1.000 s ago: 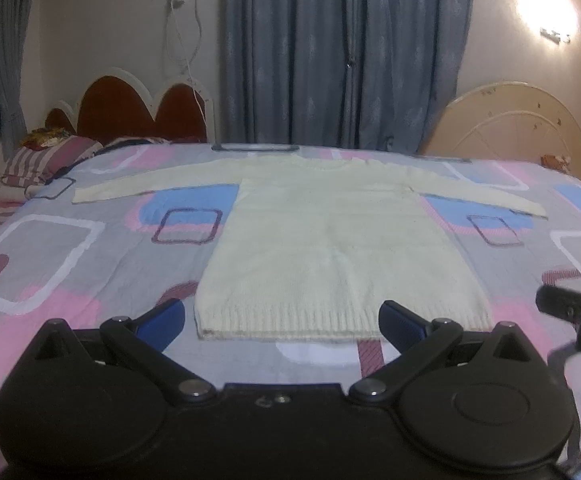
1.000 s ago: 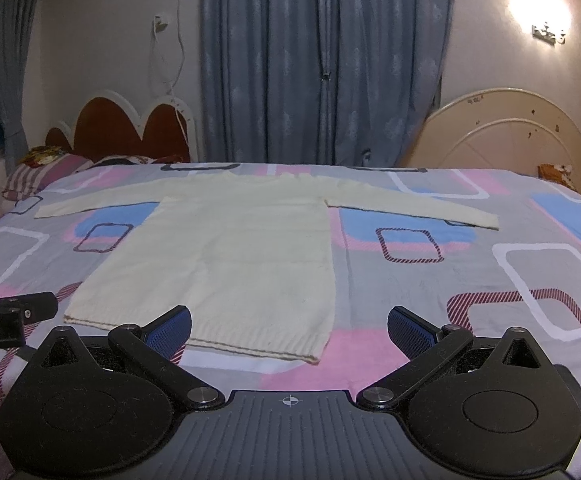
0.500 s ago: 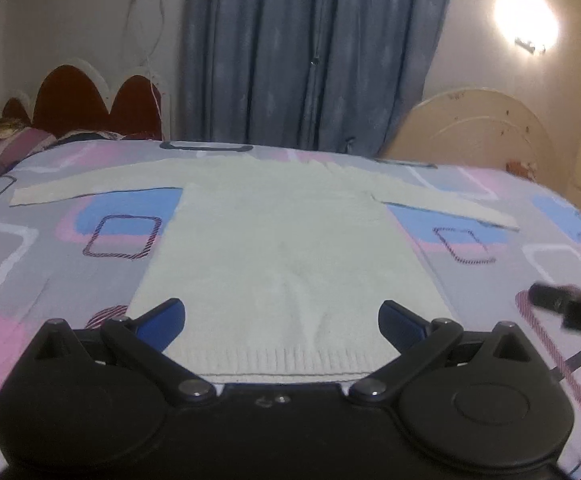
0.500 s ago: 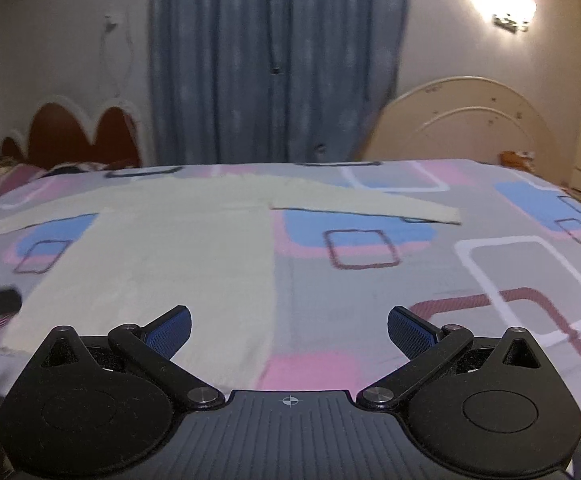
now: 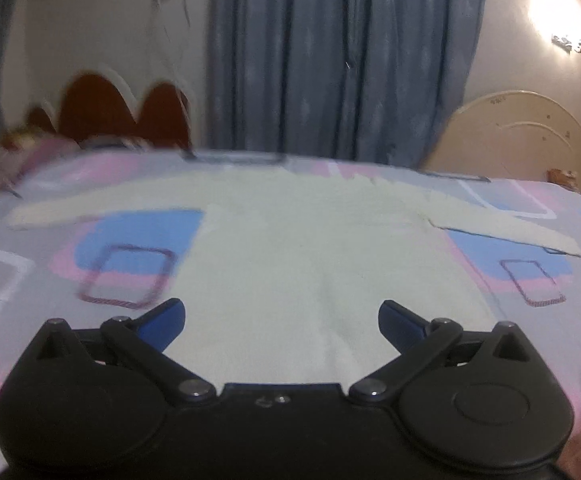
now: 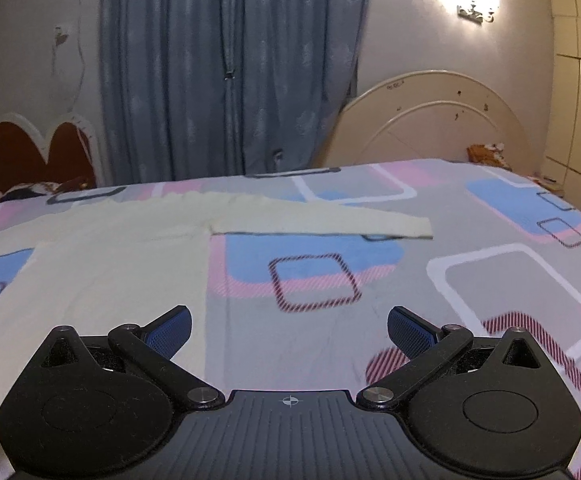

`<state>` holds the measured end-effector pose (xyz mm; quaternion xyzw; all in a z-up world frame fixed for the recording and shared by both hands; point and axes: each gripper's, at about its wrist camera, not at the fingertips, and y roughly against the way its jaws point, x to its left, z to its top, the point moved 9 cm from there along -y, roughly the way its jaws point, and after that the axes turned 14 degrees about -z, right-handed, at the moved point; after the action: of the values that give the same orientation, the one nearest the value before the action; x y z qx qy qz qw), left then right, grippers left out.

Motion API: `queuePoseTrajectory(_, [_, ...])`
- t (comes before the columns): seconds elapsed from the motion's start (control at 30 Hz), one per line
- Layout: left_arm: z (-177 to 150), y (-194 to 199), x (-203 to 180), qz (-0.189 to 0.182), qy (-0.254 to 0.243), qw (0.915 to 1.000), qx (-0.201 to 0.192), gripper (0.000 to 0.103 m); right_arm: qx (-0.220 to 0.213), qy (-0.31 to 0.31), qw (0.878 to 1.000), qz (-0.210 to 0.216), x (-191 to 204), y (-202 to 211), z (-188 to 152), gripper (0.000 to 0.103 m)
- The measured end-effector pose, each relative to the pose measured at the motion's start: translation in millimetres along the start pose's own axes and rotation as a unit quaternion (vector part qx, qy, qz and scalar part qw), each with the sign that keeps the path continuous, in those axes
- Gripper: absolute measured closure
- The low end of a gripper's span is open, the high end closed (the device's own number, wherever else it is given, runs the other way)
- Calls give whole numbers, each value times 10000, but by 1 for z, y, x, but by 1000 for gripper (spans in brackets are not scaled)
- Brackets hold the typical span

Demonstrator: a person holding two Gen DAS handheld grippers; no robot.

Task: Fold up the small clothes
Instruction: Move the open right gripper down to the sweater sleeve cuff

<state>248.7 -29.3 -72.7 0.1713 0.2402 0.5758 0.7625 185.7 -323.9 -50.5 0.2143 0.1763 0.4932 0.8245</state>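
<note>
Left gripper (image 5: 281, 316) wide open, empty, low over sweater (image 5: 310, 264) body near hem. Right gripper (image 6: 289, 326) open too, nothing held, over bare bedsheet (image 6: 470, 288) just right of sweater's side edge. Sweater flat on bed, both sleeves out sideways. Reckon knit soft, light, floppy, prob stretches; I'd pinch at cuff of right sleeve (image 6: 370, 222) or hem corner, not mid-panel. Long axis hem-to-neck, neck pointing away twd curtain (image 6: 230, 72); sleeves run across.

Bedsheet (image 6: 470, 280) rt of sweater (image 6: 102, 264) bare.
</note>
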Motion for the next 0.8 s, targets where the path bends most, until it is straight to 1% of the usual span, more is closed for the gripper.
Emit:
queuePoseTrajectory(0.03, [4,-11,0,-172,92,9998,75,0,-21,-41,10000,-6,0,-10,5,0])
queuePoseTrajectory(0.07, [11,-19,-1,-328,150,9993,59,0,-37,-96,9999,-26,0,-21,11,0])
queuePoseTrajectory(0.1, [18,-27,-2,-438,171,9989,-40,0,-46,-159,9999,-50,-1,-34,17,0])
queuePoseTrajectory(0.17, [29,-42,0,-446,241,9985,-195,0,-89,-273,9995,-135,-4,-55,28,0])
queuePoseTrajectory(0.23, [40,-54,5,-374,298,9978,-448,0,-229,-313,9988,-284,-7,-78,42,0])
queuePoseTrajectory(0.3, [47,-73,13,-273,286,9983,-423,0,-296,-394,9980,-388,-12,-99,54,0])
queuePoseTrajectory(0.33, [49,-82,15,-341,307,9982,-376,0,-334,-466,9975,-422,-16,-112,61,0])
queuePoseTrajectory(0.37, [51,-94,19,-439,334,9980,-316,3,-368,-513,9969,-469,-19,-122,66,0])
queuePoseTrajectory(0.4, [51,-102,23,-424,341,9982,-248,6,-396,-563,9961,-545,-24,-137,73,0])
queuePoseTrajectory(0.43, [52,-112,29,-343,346,9987,-176,7,-402,-611,9956,-593,-29,-148,77,1])
queuePoseTrajectory(0.47, [51,-117,36,-259,345,9990,-136,12,-409,-675,9949,-635,-34,-159,81,1])
queuePoseTrajectory(0.5, [52,-127,41,-172,319,9993,-57,20,-402,-763,9940,-679,-40,-171,84,1])
queuePoseTrajectory(0.53, [52,-135,44,-174,281,9995,8,27,-361,-872,9929,-719,-47,-184,87,1])
queuePoseTrajectory(0.57, [52,-142,45,-204,219,9995,92,39,-328,-966,9920,-743,-53,-194,88,4])
queuePoseTrajectory(0.6, [52,-150,47,-163,136,9996,174,40,-247,-1066,9911,-759,-60,-209,89,16])
queuePoseTrajectory(0.63, [51,-153,49,-92,88,9997,185,39,-164,-1137,9902,-800,-66,-221,88,24])
queuePoseTrajectory(0.7, [52,-161,52,31,-12,9999,162,14,-2,-1351,9869,-882,-81,-246,85,25])
queuePoseTrajectory(0.77, [54,-166,54,132,-114,9998,123,13,160,-1642,9820,-924,-97,-266,79,25])
queuePoseTrajectory(0.8, [53,-170,54,142,-159,9996,171,15,278,-1799,9789,-929,-105,-276,75,30])
